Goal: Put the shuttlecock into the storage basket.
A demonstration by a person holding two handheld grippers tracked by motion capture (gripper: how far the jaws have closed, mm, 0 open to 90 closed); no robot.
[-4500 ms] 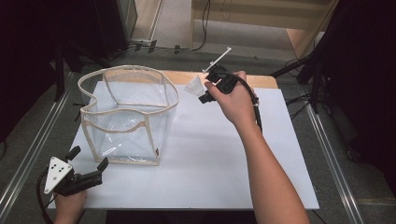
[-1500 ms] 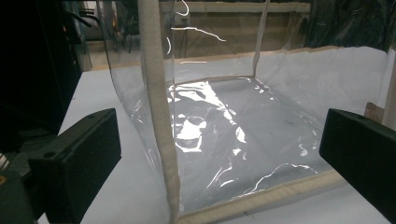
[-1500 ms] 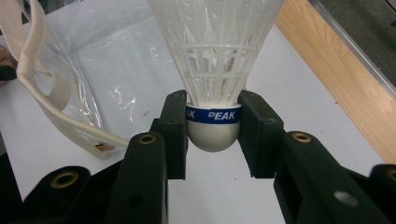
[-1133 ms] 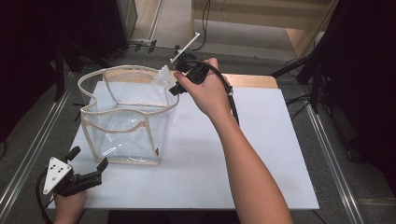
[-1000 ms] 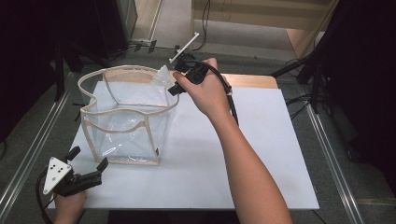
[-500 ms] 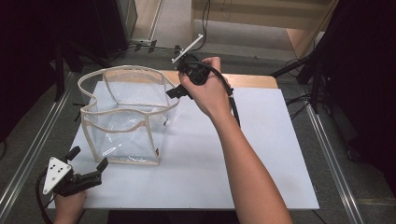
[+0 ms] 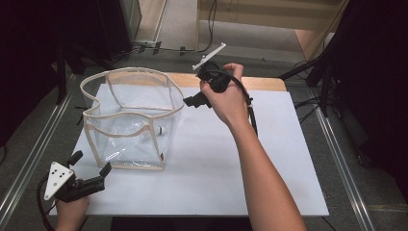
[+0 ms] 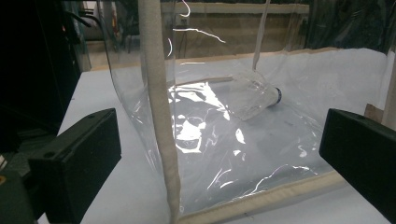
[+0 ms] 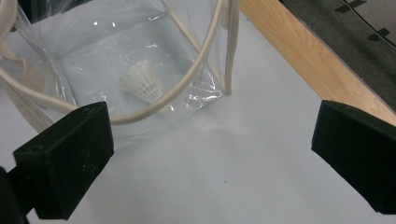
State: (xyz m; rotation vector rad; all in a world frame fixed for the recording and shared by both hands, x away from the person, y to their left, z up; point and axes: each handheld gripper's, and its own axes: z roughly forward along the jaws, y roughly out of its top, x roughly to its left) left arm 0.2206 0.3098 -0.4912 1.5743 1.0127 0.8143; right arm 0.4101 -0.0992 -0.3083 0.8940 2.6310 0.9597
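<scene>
Right gripper point(image 7: 192, 101) jaws had just been opening, nothing between them; shuttlecock point(image 9: 142, 81) lay inside clear bag point(image 7: 127, 122). Should retreat clear of the rim.

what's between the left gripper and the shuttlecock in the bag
In the left gripper view, the clear bag's plastic wall and cream-trimmed edge stand between the open left gripper and the shuttlecock, which lies on the bag's floor.

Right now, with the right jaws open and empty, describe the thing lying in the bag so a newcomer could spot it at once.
Start at the white board covering the table, then go to the clear plastic bag with cream trim standing open on its left half. On the bag's floor lies a white shuttlecock on its side, the only loose item inside, marked by its netted skirt and rounded tip.
</scene>
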